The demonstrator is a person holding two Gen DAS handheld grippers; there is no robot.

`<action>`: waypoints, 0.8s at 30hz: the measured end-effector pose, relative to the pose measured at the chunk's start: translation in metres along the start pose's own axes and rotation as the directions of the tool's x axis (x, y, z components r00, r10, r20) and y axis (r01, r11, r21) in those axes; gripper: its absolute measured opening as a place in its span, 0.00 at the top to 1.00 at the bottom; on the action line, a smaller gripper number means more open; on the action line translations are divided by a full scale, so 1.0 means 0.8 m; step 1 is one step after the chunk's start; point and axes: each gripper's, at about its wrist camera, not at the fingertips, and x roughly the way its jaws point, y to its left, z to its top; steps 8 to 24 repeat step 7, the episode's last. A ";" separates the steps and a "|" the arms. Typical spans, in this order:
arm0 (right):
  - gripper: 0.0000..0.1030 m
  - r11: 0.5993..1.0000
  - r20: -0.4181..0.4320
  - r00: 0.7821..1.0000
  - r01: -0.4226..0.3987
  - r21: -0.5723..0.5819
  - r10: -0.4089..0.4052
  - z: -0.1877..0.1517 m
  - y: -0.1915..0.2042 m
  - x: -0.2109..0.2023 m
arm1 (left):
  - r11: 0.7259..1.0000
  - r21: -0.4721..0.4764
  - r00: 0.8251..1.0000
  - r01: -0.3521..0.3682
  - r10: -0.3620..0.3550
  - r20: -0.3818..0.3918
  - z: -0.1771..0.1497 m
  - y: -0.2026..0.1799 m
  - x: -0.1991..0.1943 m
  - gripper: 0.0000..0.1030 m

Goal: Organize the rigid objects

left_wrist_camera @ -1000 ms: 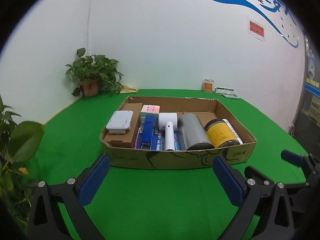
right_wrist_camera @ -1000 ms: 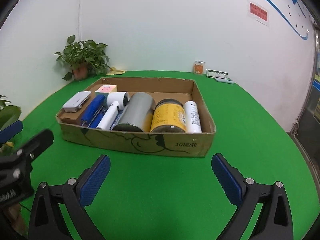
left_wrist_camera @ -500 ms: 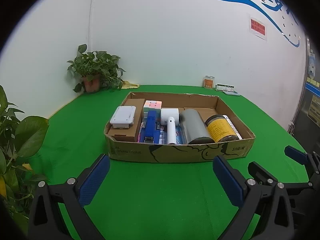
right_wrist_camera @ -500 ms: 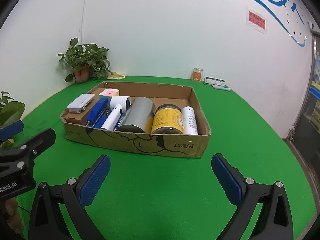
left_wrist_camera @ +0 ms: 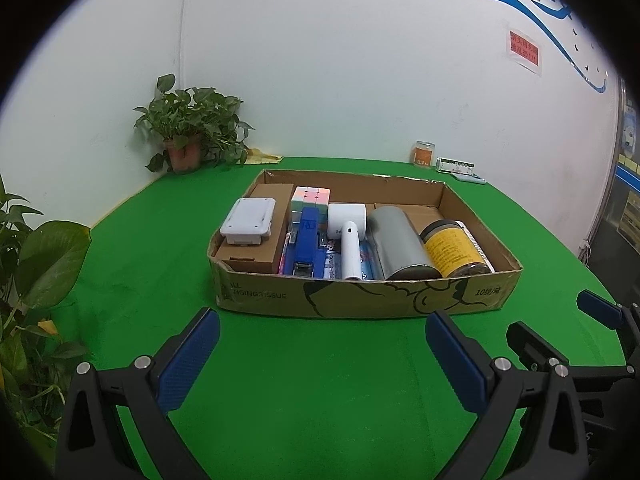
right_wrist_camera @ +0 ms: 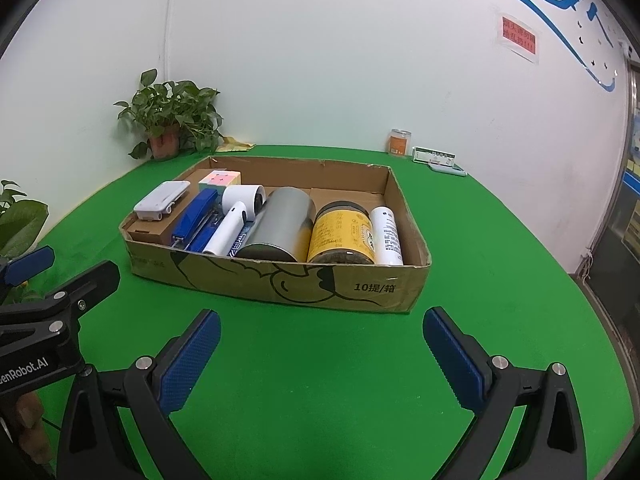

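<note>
"10提/箱" is printed on the cardboard box (right_wrist_camera: pixel 376 288) front wall; "TISSUE" is read there in the left view. "Robot.AI" is marked on the left gripper (right_wrist_camera: pixel 28 366). The red wall sign (right_wrist_camera: pixel 518 35) is illegible.

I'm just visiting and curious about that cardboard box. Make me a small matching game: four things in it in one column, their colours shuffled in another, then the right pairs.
Things:
1. stapler
2. jar
3. large can
4. flat gadget on the small carton

Colours:
A. silver-grey
B. white
C. blue
D. yellow label, dark lid

Pairs: 1-C, 2-D, 3-A, 4-B. All four lie inside the cardboard box.
</note>
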 end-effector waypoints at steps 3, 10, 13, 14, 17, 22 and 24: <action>0.01 1.000 -0.001 1.000 0.001 -0.001 -0.001 0.000 0.000 0.002 | 1.000 0.006 1.000 0.017 -0.017 -0.005 0.000 -0.003 0.001 0.01; 0.01 1.000 -0.004 1.000 -0.001 0.000 0.001 0.001 -0.001 0.008 | 0.999 0.031 1.000 0.016 -0.016 0.011 0.003 -0.008 0.003 0.01; 0.01 1.000 -0.004 1.000 -0.001 0.000 0.001 0.001 -0.001 0.008 | 0.999 0.031 1.000 0.016 -0.016 0.011 0.003 -0.008 0.003 0.01; 0.01 1.000 -0.004 1.000 -0.001 0.000 0.001 0.001 -0.001 0.008 | 0.999 0.031 1.000 0.016 -0.016 0.011 0.003 -0.008 0.003 0.01; 0.01 1.000 -0.004 1.000 -0.001 0.000 0.001 0.001 -0.001 0.008 | 0.999 0.031 1.000 0.016 -0.016 0.011 0.003 -0.008 0.003 0.01; 0.01 1.000 -0.004 1.000 -0.001 0.000 0.001 0.001 -0.001 0.008 | 0.999 0.031 1.000 0.016 -0.016 0.011 0.003 -0.008 0.003 0.01; 0.01 1.000 -0.004 1.000 -0.001 0.000 0.001 0.001 -0.001 0.008 | 0.999 0.031 1.000 0.016 -0.016 0.011 0.003 -0.008 0.003 0.01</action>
